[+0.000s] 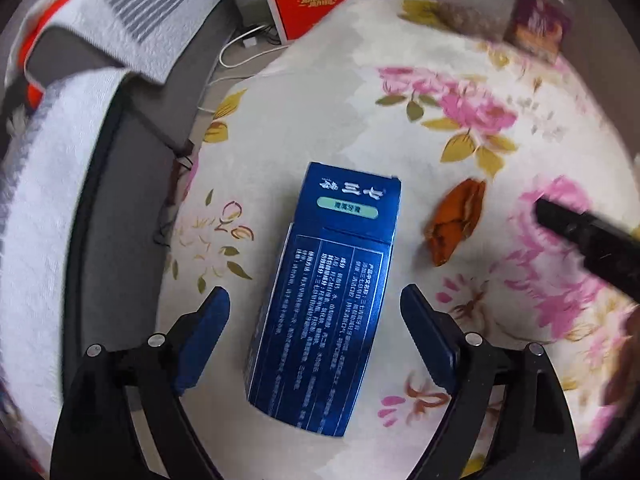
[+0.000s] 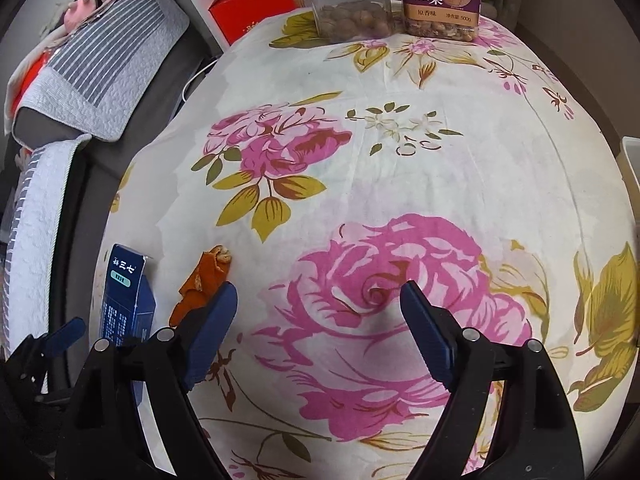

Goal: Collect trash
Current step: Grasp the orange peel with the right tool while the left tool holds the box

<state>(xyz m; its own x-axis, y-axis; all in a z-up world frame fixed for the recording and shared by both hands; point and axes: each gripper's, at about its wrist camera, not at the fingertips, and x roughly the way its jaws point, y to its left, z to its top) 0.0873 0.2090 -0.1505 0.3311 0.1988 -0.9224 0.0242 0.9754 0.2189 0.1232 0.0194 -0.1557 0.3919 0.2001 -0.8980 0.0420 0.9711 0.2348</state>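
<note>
A blue carton (image 1: 324, 292) lies flat on the flowered tablecloth (image 1: 320, 100). My left gripper (image 1: 315, 292) hangs over it, open, one finger on each side of the carton and neither pad touching it. To its right lies a piece of orange peel (image 1: 456, 220), and beyond that a dark finger of the right gripper (image 1: 580, 236) pokes in. In the right wrist view my right gripper (image 2: 319, 286) stands open above a pink rose print with nothing between its fingers. The orange peel (image 2: 204, 284) lies just left of its left finger, and the blue carton (image 2: 126, 300) farther left.
Two clear jars of nuts (image 2: 352, 16) (image 2: 438, 0) stand at the table's far edge. A red box (image 2: 248, 8) sits behind the table on the left. A sofa with grey-white covers (image 2: 100, 72) runs along the left side. A white cable (image 1: 240, 52) lies on the floor.
</note>
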